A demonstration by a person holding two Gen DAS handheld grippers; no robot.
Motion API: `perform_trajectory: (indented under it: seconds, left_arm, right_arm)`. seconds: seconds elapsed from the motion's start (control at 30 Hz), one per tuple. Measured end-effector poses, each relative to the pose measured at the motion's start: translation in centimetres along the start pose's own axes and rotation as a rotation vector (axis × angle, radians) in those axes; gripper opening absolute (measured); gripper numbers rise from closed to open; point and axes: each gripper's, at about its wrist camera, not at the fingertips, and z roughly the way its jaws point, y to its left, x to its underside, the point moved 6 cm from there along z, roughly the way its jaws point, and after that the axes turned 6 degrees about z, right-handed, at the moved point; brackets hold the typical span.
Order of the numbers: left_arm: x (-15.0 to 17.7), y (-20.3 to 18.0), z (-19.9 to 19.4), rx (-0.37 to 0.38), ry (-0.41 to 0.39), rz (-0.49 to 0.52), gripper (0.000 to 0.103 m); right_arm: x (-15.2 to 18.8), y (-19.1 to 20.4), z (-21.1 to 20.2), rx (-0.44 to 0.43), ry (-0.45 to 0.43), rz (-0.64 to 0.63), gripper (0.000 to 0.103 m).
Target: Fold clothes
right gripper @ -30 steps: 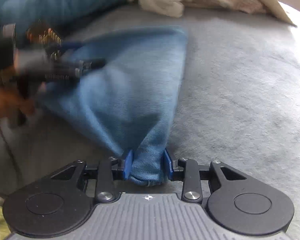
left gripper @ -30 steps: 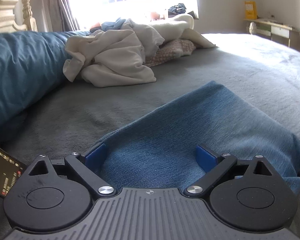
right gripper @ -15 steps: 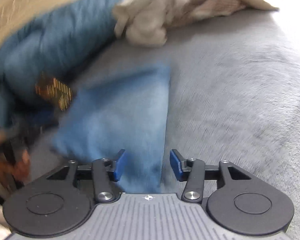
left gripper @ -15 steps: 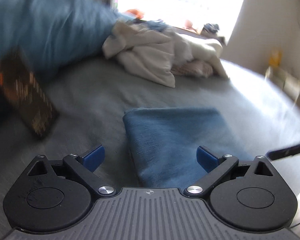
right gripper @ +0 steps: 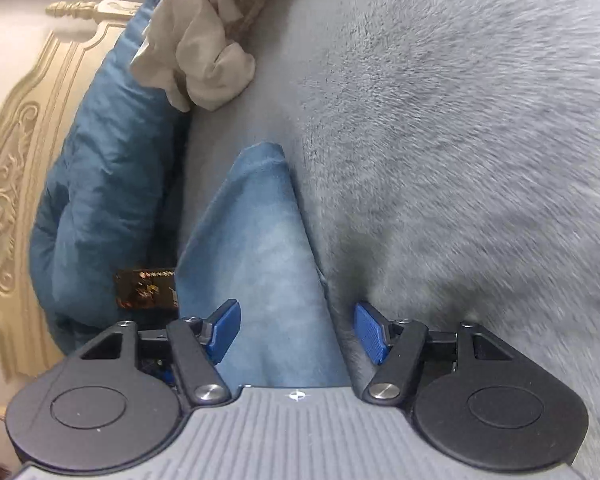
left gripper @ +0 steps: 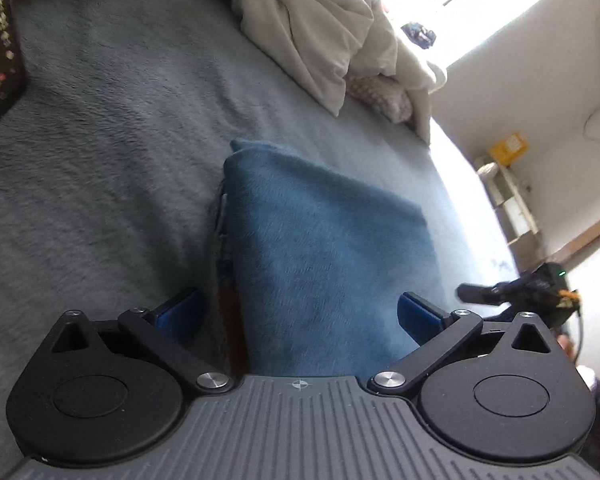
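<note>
In the left wrist view, the left gripper [left gripper: 298,314] hovers tilted over the folded denim garment [left gripper: 324,256], fingers spread wide and gripping nothing; the garment lies flat on the grey bed cover [left gripper: 100,140], with a heap of pale clothes [left gripper: 320,28] near the far edge. In the right wrist view, the right gripper [right gripper: 298,332] hangs with blue pads [right gripper: 370,336] apart above the garment's edge, a blue duvet [right gripper: 112,160] lying against the headboard [right gripper: 12,168].

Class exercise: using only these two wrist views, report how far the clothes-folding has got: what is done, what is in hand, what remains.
Done: the blue denim garment lies folded flat on the grey bed cover. In hand: nothing; the left gripper and right gripper are both open. Left: the heap of cream clothes looks unfolded.
</note>
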Motion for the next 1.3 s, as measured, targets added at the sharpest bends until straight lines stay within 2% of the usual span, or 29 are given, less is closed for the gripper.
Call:
perform_trajectory:
  seconds: [0.1,0.13,0.23,0.27,0.37,0.43,0.5,0.53,0.63,0.8,0.93,1.07,1.3]
  left_arm:
    - [-0.2,0.0,0.6,0.051,-0.008,-0.035,0.103]
    - [-0.2,-0.1,0.7,0.064,0.001,-0.034,0.102]
    - [1.1,-0.6,0.3,0.118,0.069,-0.012,0.099]
    - [1.5,-0.7,-0.1,0.126,0.078,0.007,0.099]
    - [1.6,-0.7,0.3,0.122,0.076,0.017,0.099]
    - [0.9,-0.6,1.3,0.124,0.049,-0.026,0.101]
    - [0.6,-0.8,1.8,0.118,0.035,-0.043,0.101]
    - [0.5,-1.0,1.6,0.118,0.037,-0.039,0.1]
    - [0.3,-2.2,1.5,0.177,0.029,-0.049,0.092]
    - [0.0,-4.1,1.3,0.276,0.016,-0.066,0.088]
    - [-0.3,-5.7,1.0,0.355,0.006,-0.079,0.086]
    - [-0.6,-7.2,0.8,0.435,-0.005,-0.092,0.085]
    - [-4.5,-15.5,4.6,0.508,0.021,0.01,0.085]
  right_arm:
    - [0.6,0.4,0.1,0.013,0.027,-0.029,0.066]
    - [0.9,0.6,0.0,0.021,0.036,-0.049,0.062]
    - [2.7,0.8,0.0,0.063,0.105,-0.098,0.054]
    - [3.1,0.8,0.0,0.073,0.104,-0.12,0.054]
    - [2.7,0.9,0.8,0.072,0.089,-0.119,0.05]
    - [1.9,1.2,2.2,0.052,0.076,-0.1,0.051]
    - [2.2,1.6,2.4,0.052,0.05,-0.133,0.05]
    - [2.3,1.8,2.5,0.052,0.037,-0.15,0.046]
    - [3.2,2.4,1.8,0.063,-0.001,-0.184,0.032]
    - [4.0,4.3,0.5,0.077,-0.049,-0.239,0.026]
    - [4.9,5.6,-2.2,0.105,-0.092,-0.247,0.026]
    - [5.6,6.6,-6.9,0.139,-0.167,-0.272,0.026]
    - [3.8,7.3,-15.7,0.16,-0.328,-0.319,0.026]
